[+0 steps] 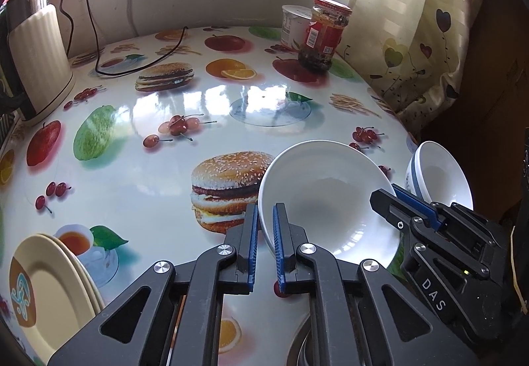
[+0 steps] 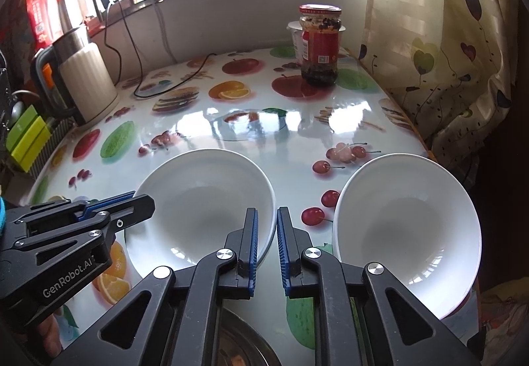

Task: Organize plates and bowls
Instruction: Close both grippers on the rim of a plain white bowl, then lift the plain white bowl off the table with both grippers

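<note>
Bowls are the business on this fruit-printed table. Both grippers pinch one wide white bowl by opposite sides of its rim, which looks like a two-handed grip meant to keep the broad dish level for a lift. Seen from the right wrist, the right gripper clamps the rim at about four o'clock on the bowl, its blue pads drawn nearly together with only the thin wall between them. The left gripper grips the other side, its narrow gap filled by the rim at eight o'clock in its own view.

A second white bowl sits just beside the first, at three o'clock from it, a likely partner for nesting. Two cream plates lie stacked near the table's edge, well apart at the left view's eight o'clock.
</note>
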